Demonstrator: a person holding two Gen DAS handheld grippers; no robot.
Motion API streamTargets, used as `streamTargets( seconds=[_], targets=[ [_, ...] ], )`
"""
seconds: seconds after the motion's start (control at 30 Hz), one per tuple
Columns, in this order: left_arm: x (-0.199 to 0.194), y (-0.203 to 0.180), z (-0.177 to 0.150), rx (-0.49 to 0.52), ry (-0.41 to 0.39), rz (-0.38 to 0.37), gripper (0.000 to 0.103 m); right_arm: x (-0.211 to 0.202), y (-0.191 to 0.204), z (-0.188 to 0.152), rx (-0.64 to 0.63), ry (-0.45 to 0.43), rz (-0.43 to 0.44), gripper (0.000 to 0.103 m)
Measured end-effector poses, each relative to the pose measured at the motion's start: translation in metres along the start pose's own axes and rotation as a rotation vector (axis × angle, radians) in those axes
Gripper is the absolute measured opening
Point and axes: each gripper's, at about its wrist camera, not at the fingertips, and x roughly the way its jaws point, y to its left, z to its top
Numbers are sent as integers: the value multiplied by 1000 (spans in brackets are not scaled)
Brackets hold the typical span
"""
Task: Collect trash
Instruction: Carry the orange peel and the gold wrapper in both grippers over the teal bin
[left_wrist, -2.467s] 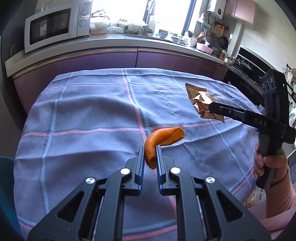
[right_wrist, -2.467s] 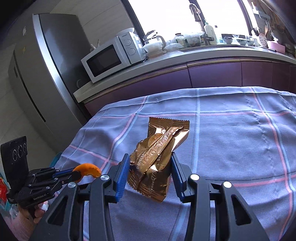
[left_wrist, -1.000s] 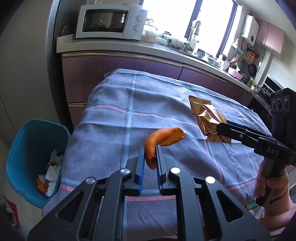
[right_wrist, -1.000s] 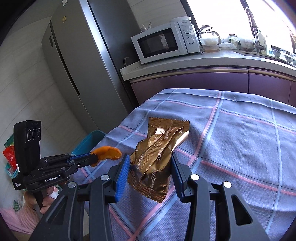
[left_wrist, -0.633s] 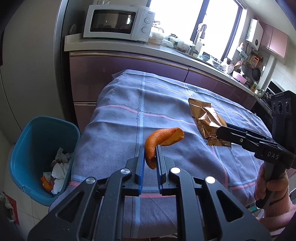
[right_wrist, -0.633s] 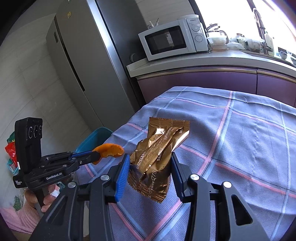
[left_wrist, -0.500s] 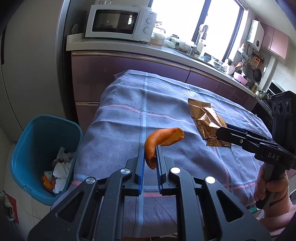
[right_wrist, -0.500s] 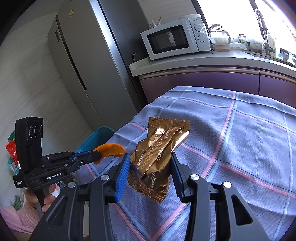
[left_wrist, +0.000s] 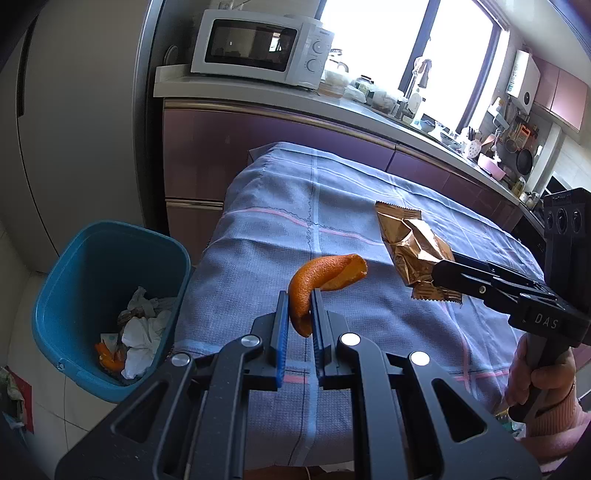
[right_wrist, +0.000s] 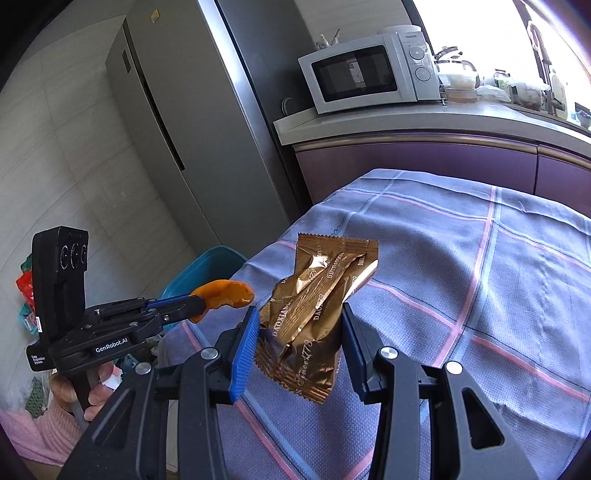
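Your left gripper was clamped on the curled orange peel, and the blue plastic waste bin lay down and to the left of it, on the floor just off the table's left edge. That made your left hand the nearer one to the drop. The peel's long axis ran up from the jaws and bent right, away from the bin. Your right gripper was closed on the crumpled gold foil snack wrapper, held upright over the table, farther from the bin. The table wore a blue-grey checked cloth. Beyond it stood purple cabinets, a white microwave on the counter and a grey fridge at far left.
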Motion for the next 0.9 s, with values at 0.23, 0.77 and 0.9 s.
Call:
streamTargets(
  seconds=[0.23,0.77,0.9],
  targets=[
    [-6,16,0,-27,-13,26,12,10,11,3,-22,13,23,42],
    [-21,44,-1,-75,-43,82,12,29,36,6,-69,51,74,42],
    [-24,50,0,-88,-50,96,12,33,41,7,-80,57,85,42]
  ],
)
